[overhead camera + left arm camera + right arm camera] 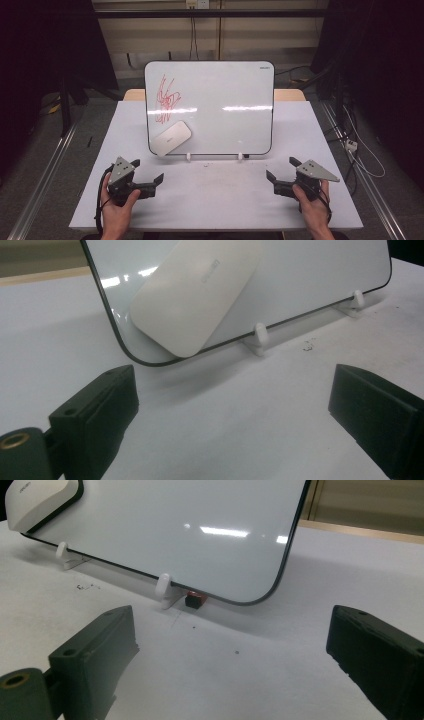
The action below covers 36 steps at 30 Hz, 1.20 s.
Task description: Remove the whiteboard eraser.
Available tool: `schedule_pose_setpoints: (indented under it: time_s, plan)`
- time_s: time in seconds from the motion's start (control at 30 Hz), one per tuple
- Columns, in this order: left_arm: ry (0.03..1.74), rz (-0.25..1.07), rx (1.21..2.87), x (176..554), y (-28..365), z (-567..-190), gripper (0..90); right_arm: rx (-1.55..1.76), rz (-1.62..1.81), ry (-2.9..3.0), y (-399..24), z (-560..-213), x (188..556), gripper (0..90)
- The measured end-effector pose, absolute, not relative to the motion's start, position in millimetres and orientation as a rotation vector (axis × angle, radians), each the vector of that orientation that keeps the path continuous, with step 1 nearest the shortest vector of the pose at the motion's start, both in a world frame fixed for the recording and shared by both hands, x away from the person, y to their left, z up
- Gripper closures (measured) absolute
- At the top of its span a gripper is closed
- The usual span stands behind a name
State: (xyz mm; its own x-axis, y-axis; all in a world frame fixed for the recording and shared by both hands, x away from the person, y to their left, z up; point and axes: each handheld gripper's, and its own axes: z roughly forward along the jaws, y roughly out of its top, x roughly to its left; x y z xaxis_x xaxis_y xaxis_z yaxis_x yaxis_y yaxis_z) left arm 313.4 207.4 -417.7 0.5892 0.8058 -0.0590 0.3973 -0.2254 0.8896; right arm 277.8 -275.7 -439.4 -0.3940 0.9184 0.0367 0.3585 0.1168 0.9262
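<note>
- I have the left hand-held gripper [149, 171] low over the desk [220, 200] at its near left, jaws wide apart with nothing between them.
- The right hand-held gripper [283, 167] sits at the near right, its jaws likewise spread and empty.
- Both point toward the whiteboard [225, 95], which stands tilted back on two small white feet [189, 157] in the middle of the desk.
- The white eraser [171, 138] clings to the board's lower left corner, lying slantwise, just below the red scribble [165, 97].
- From the left gripper view the eraser [195, 295] is straight ahead, with bare desk between it and my jaws.
- From the right gripper view I see a small red-and-black object [196, 600] on the desk behind the board's lower edge, beside one foot; I cannot tell what it is.
- Cables [357, 155] trail on the floor to the right of the desk, well apart from my grippers.
</note>
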Motion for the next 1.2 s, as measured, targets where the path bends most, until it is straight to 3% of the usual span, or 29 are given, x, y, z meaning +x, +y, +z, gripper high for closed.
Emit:
schedule_pose_setpoints:
  time_s: [0.63, 1.2]
  plan:
    - [0.91, 0.492, 1.919, 328, 196, -414, 6.8, 1.23, 1.261, 1.851, -275, -441, 278, 5.9]
    - [0.833, 0.606, 2.015, 356, 183, -398, 5.7, 1.22, 1.251, 1.873, -271, -442, 281, 6.2]
